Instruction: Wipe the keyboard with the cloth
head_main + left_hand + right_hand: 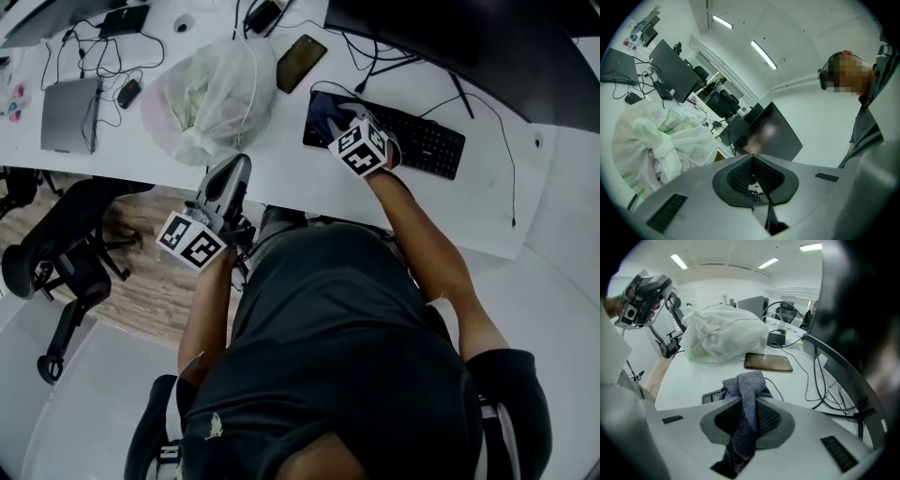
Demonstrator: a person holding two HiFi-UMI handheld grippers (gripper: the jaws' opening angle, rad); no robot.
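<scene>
Fuzzy grey cloth (746, 392), glossy phone (768, 362), translucent plastic bag (724, 331)

Office setting: a long white desk (281, 183) carries a black keyboard (429, 142), a closed grey laptop (69, 113), tangled cables (94, 54) and dark monitors (674, 70), with black swivel chairs (64, 251) alongside and strip lights (764, 48) overhead.

- Two grippers: left gripper (234, 173) toward 9 o'clock in the head view, right gripper (349, 117) toward 1 o'clock.
- One keyboard (427, 141), black, at 1 o'clock.
- One cloth (749, 390), grey-blue.
- One phone (300, 62), at 12 o'clock.
- One plastic bag (211, 98), white, at 11 o'clock.
- One closed laptop (67, 112), at 10 o'clock.
- One black office chair (66, 253) in full view, at 9 o'clock.
</scene>
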